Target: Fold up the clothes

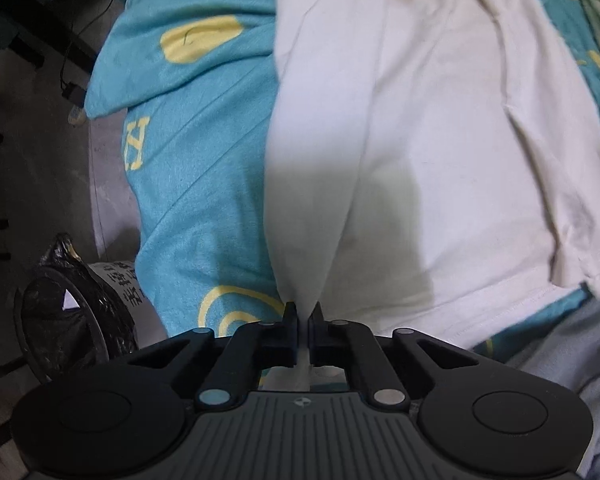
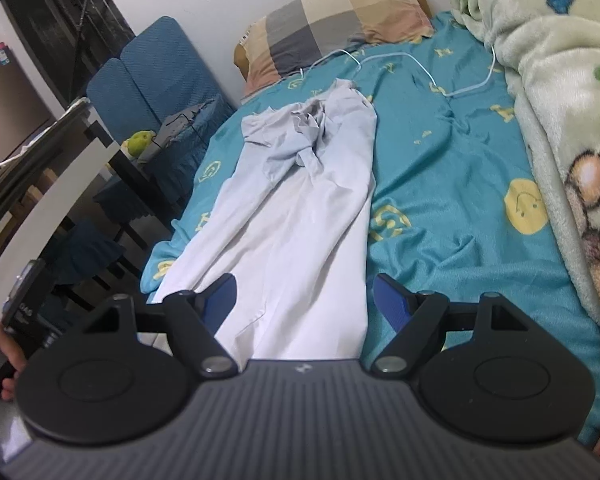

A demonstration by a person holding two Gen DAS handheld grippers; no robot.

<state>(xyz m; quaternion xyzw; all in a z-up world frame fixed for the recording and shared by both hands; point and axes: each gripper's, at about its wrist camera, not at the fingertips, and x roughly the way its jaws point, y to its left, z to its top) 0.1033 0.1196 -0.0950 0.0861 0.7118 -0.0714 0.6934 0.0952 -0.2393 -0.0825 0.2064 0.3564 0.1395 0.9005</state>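
Observation:
A white garment [image 2: 300,216] lies lengthwise on a teal bedsheet [image 2: 452,184], bunched and creased at its far end. In the left wrist view the same white garment [image 1: 440,120] fills the middle, and my left gripper [image 1: 303,314] points down at its near edge, shut on a pinched fold of the white cloth that shows between the jaws. My right gripper [image 2: 304,292] hovers over the garment's near end with its blue-padded fingers [image 2: 388,300] wide open and nothing gripped; the cloth lies beneath the gap.
A green patterned blanket [image 2: 560,100] is heaped along the bed's right side, a checked pillow [image 2: 332,20] lies at the head, and a white cable [image 2: 420,68] runs across the sheet. A black-bagged bin [image 1: 72,316] stands on the floor left of the bed. Dark furniture [image 2: 52,184] lines the left.

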